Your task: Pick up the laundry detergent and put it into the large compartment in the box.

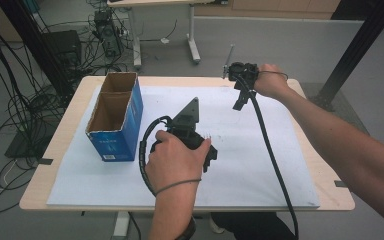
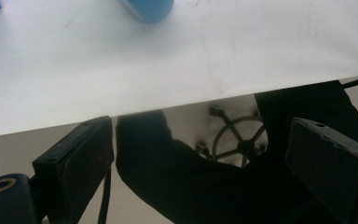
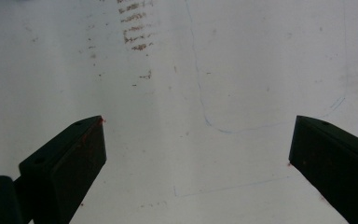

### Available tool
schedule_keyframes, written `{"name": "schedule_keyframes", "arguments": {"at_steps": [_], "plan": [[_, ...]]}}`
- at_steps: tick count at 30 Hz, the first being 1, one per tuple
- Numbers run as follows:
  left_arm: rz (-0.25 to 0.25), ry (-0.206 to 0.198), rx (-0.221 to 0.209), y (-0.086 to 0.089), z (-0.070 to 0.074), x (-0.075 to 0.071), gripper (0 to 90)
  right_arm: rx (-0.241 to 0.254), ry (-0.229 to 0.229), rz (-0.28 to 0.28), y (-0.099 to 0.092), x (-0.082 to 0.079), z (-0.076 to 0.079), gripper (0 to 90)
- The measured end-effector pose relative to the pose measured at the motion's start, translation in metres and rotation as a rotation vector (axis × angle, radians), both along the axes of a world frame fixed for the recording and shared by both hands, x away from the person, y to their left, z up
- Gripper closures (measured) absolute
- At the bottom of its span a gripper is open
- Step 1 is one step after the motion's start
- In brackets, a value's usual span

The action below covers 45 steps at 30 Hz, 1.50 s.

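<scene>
1. Room: grey floor running around a light wooden table (image 1: 75,107); cables (image 1: 10,100) tangling on the floor at the left, a second desk (image 1: 145,20) standing behind, a dark frame post (image 1: 365,40) leaning in at the right.
2. Surface: a white sheet (image 1: 260,165) covering most of the tabletop, showing faint pen outlines and smudges in the right gripper view.
3. The open blue cardboard box (image 1: 116,117) is standing upright on the sheet's left part, near the left gripper (image 1: 209,157) but apart from it.
4. Left gripper is hanging low over the sheet's middle, jaws spread wide, nothing between them; its view is looking past the near table edge.
5. Right gripper (image 1: 240,102) is hovering near the far right edge, jaws also gaping, gripping nothing.
6. Risk: the box is light and open-topped, so a sideways nudge from the left hand (image 1: 172,162) is likely tipping or sliding it.
7. Risk: the right gripper's cable (image 1: 272,160) is trailing across the sheet; dragging could be rucking it up.
</scene>
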<state>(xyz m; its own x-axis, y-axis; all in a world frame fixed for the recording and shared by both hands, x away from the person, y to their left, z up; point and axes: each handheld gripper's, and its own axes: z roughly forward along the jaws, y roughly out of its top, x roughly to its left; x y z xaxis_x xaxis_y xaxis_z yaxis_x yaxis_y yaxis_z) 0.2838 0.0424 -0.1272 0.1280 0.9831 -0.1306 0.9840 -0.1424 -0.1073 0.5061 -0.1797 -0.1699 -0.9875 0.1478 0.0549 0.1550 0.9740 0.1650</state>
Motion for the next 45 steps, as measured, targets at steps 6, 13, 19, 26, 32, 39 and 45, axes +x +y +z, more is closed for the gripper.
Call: {"name": "schedule_keyframes", "arguments": {"at_steps": [6, 13, 19, 26, 32, 39, 45], "plan": [[0.004, -0.002, 0.007, -0.003, 0.002, 0.0, 8.0, 0.001, -0.008, 0.004, -0.001, 0.0, 0.001, 3.8], [0.008, 0.005, 0.01, -0.005, 0.001, 0.0, 8.0, 0.001, -0.006, 0.015, -0.001, 0.001, 0.001, 3.8], [0.019, 0.004, 0.006, -0.007, 0.003, 0.0, 8.0, 0.003, -0.005, 0.01, -0.001, 0.002, 0.0, 3.8], [0.034, 0.012, 0.013, -0.009, 0.006, 0.002, 8.1, 0.004, -0.014, 0.021, 0.0, 0.001, 0.001, 3.7], [0.044, 0.009, 0.022, -0.011, 0.011, 0.004, 8.1, 0.007, -0.007, 0.025, 0.004, 0.001, -0.001, 3.8], [0.095, -0.008, 0.026, -0.011, 0.021, 0.01, 8.1, 0.016, -0.01, 0.038, 0.003, 0.003, -0.002, 3.7], [0.127, -0.005, 0.023, -0.009, 0.025, 0.019, 8.1, 0.028, -0.011, 0.04, 0.001, 0.003, -0.002, 3.8]]}}
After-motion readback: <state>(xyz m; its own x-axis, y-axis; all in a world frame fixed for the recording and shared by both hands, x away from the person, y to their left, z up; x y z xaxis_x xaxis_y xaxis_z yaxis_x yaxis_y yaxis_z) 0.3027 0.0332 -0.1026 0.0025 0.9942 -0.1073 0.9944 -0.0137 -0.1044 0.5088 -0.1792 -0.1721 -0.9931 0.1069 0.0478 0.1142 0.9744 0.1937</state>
